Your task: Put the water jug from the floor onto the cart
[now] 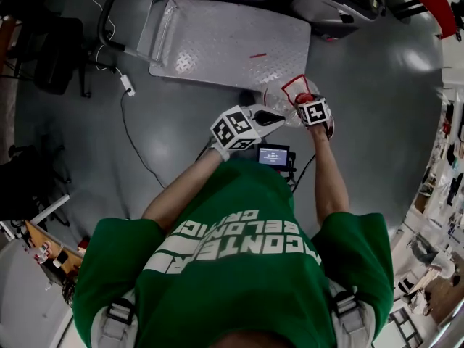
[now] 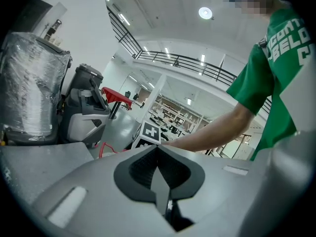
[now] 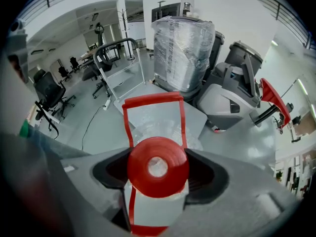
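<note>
The water jug (image 1: 285,98) is clear plastic with a red cap (image 3: 158,167) and a red carry handle (image 3: 154,100). My right gripper (image 1: 308,107) is shut on its neck just under the cap, and the jug hangs below it near the cart's front edge. The cart (image 1: 232,42) is a flat metal platform with a push handle (image 1: 163,17) at its left end. My left gripper (image 1: 274,118) is shut with nothing between its pads (image 2: 159,168); its tip lies beside the jug's body, and I cannot tell whether it touches.
Beyond the cart stand a film-wrapped load (image 3: 183,48) and a grey floor machine (image 3: 232,90). A cable with a plug block (image 1: 127,85) trails over the grey floor at the left. An office chair (image 3: 49,95) stands far left.
</note>
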Demonstrator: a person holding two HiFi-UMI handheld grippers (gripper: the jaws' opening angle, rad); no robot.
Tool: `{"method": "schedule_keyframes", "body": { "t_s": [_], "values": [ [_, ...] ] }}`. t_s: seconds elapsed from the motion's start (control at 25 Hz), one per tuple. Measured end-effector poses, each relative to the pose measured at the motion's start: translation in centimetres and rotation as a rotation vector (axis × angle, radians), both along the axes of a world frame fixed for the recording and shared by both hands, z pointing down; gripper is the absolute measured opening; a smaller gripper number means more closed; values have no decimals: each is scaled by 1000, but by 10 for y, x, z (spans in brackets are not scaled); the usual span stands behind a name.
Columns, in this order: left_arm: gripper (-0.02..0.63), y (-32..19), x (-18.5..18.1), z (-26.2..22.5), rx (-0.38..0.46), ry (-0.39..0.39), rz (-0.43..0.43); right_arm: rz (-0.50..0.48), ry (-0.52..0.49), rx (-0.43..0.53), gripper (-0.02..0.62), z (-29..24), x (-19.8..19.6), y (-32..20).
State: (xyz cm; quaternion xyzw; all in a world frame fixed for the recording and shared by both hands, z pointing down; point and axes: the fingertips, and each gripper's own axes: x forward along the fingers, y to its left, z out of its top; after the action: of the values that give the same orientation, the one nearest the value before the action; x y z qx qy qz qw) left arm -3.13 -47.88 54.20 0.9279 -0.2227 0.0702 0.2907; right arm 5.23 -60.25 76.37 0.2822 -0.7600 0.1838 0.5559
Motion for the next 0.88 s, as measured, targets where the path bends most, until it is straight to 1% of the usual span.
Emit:
{"method": "schedule_keyframes", "body": {
  "t_s": [0.16, 0.28, 0.32, 0.4, 0.52, 0.64, 0.68, 0.8, 0.88],
  "values": [
    [6, -18, -8, 5, -18, -8, -21, -43, -2, -32, 299, 5, -22, -15],
    [6, -35, -15, 7, -29, -12, -46, -44, -5, -126, 299, 16, -34, -15],
    [6, -40, -17, 8, -31, -13, -56, -52, 0, -139, 299, 19, -38, -19],
    [6, -50, -24, 9, -37, -17, -74, -77, 15, -137, 299, 22, -46, -32],
    [6, -63, -34, 11, -49, -26, -98, -116, 37, -103, 299, 23, -59, -57],
    [6, -78, -44, 13, -57, -31, -129, -131, 15, -152, 299, 31, -77, -66],
    [6, -82, -47, 13, -61, -32, -139, -138, 15, -152, 299, 32, -82, -71],
    [6, -94, -56, 16, -74, -37, -160, -164, 65, -116, 299, 36, -85, -94],
    [6, -101, -61, 18, -81, -41, -170, -186, 74, -99, 299, 36, -93, -108]
  ]
}}
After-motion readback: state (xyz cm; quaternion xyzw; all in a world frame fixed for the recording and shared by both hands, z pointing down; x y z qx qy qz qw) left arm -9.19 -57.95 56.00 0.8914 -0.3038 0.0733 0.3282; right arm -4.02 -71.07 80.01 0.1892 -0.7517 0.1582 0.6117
